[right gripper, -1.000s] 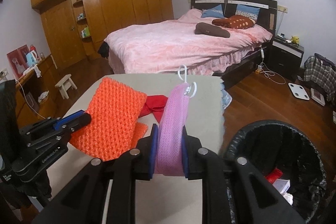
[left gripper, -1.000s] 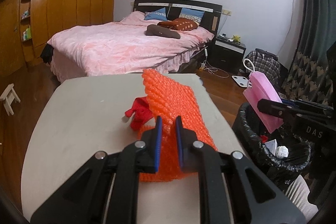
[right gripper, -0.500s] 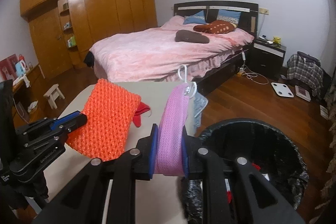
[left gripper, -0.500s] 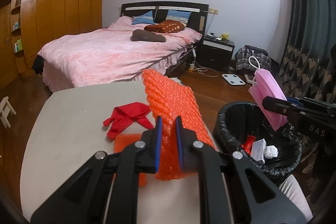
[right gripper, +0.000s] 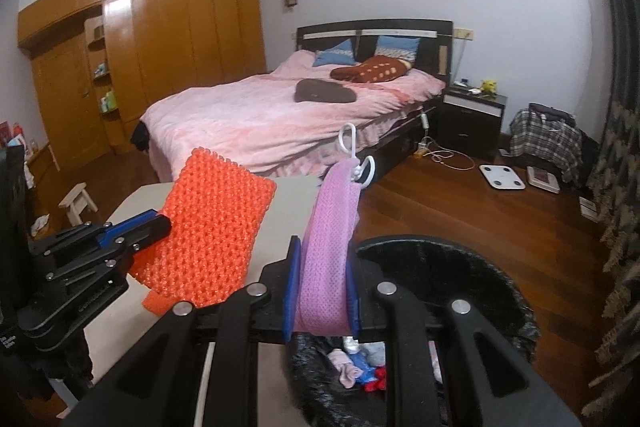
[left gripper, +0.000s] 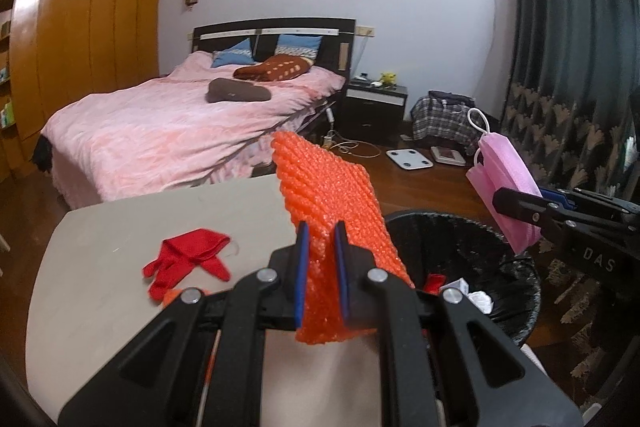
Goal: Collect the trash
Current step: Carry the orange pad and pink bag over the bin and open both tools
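Observation:
My left gripper (left gripper: pixel 320 239) is shut on an orange bubble-wrap sheet (left gripper: pixel 332 195) and holds it in the air at the table's right edge, beside the black-lined trash bin (left gripper: pixel 516 267). The sheet also shows in the right wrist view (right gripper: pixel 212 227). My right gripper (right gripper: pixel 324 267) is shut on a pink mesh pouch (right gripper: pixel 332 239) with white hooks, held over the bin (right gripper: pixel 500 275). The pouch also shows in the left wrist view (left gripper: pixel 504 183). A red cloth (left gripper: pixel 188 259) lies on the grey table (left gripper: pixel 120 307).
The bin holds several bits of trash (right gripper: pixel 360 367). A second orange piece (left gripper: pixel 172 297) peeks out by my left gripper. A pink bed (left gripper: pixel 160 135), nightstand (left gripper: pixel 376 107), white scale (left gripper: pixel 408 159) and plaid bag (left gripper: pixel 444 119) stand on the wood floor beyond.
Both grippers have moved right toward the bin, carrying the orange sheet and the pink pouch. The orange sheet has left the table, baring the red cloth.

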